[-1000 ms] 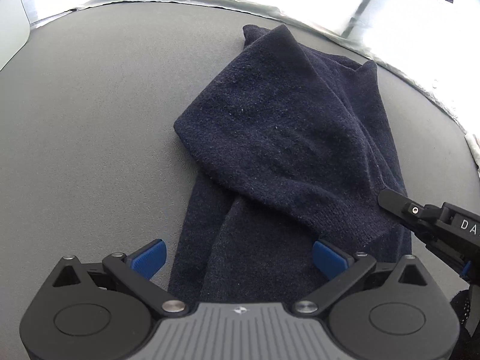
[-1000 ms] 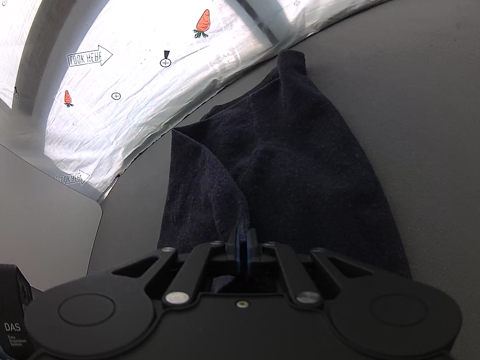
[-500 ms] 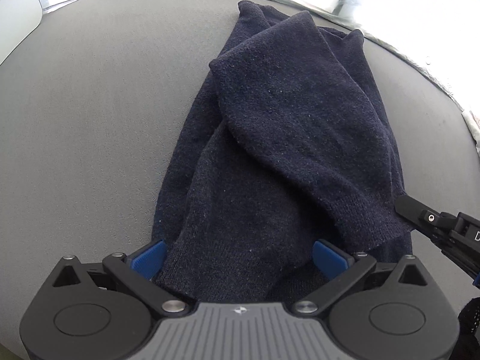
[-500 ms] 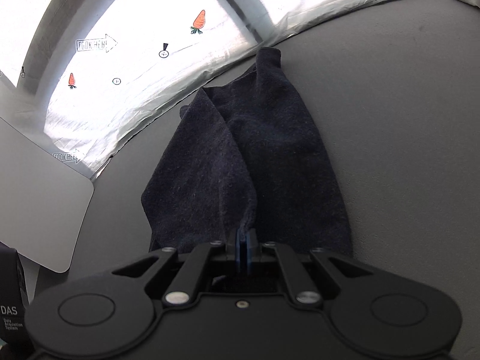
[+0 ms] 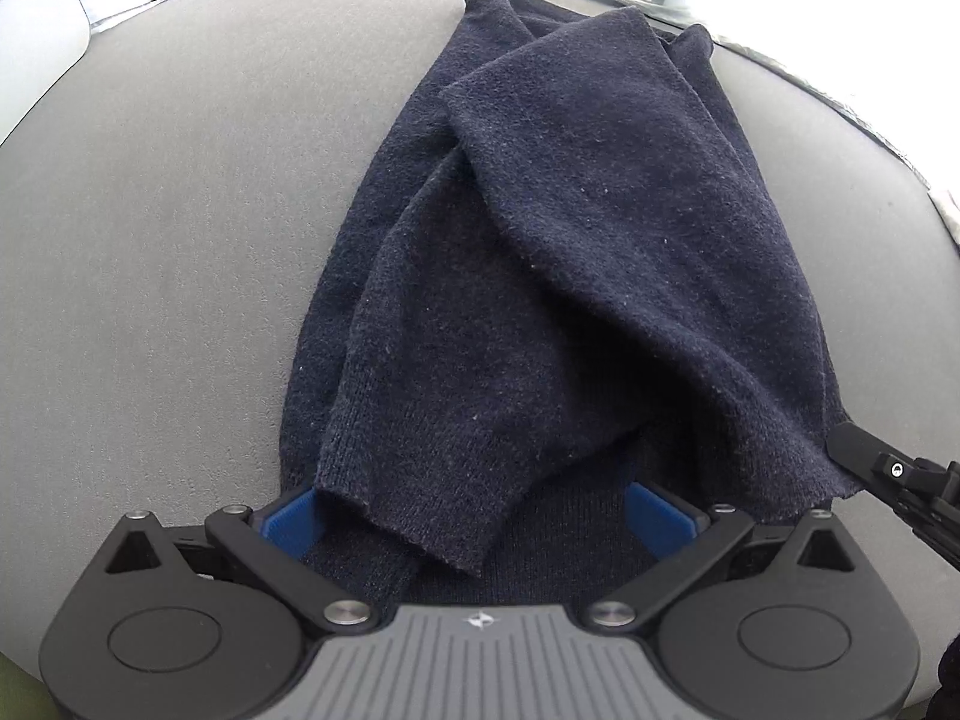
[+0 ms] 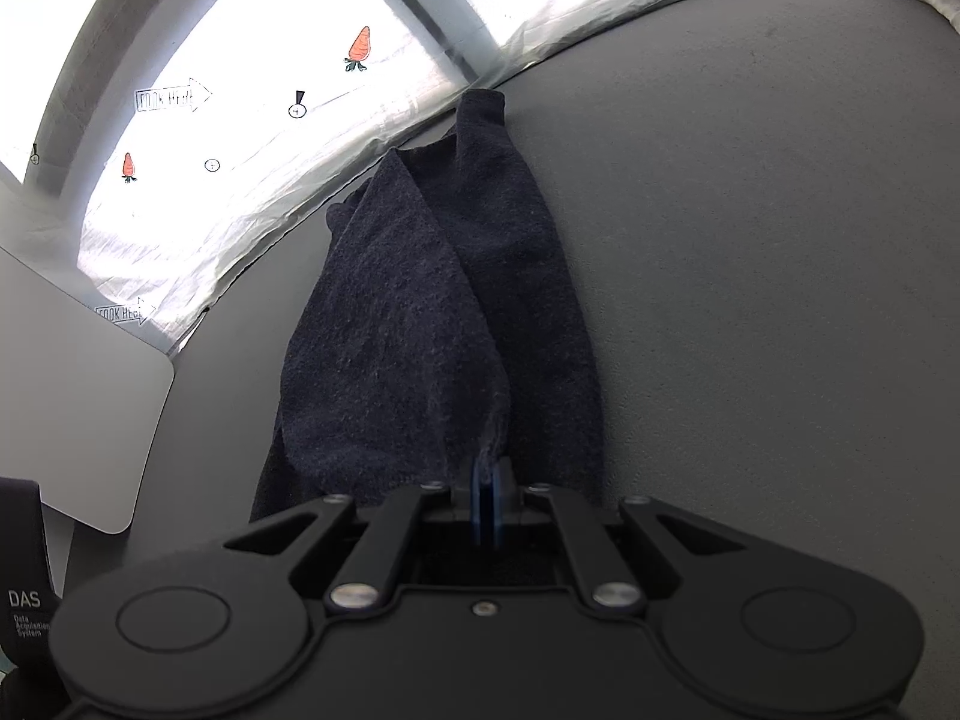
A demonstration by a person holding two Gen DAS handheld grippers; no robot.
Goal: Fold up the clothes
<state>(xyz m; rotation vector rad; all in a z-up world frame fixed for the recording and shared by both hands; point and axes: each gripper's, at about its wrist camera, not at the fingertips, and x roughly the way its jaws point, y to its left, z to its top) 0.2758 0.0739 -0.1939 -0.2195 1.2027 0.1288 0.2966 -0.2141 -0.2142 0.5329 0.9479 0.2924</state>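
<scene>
While your left gripper (image 5: 480,519) sits low at the near end of the navy sweater (image 5: 576,252), its two blue fingertips (image 5: 291,519) stand wide apart, one at each side of the cloth, pinching nothing. A ribbed hem flap lies between them, draped over the lower layer and reaching almost to the gripper body. The sweater lies lengthwise on the grey table (image 5: 168,228), running from your grippers to the far edge, where its narrow end nearly meets the crinkled white sheet (image 6: 252,120) printed with carrots and arrows. One upper layer crosses diagonally from the far left to the near right, over another fold beneath it.

Your right gripper (image 6: 487,495) has its blue pads pressed together on a thin bunch of the sweater's near edge; the knit rises from the pads into a raised ridge running away from you. In the left wrist view, that same gripper's black tip (image 5: 864,462) touches the near right corner of the top layer. A pale rounded board (image 6: 78,408) lies on the table to the left of the sweater, apart from it.
</scene>
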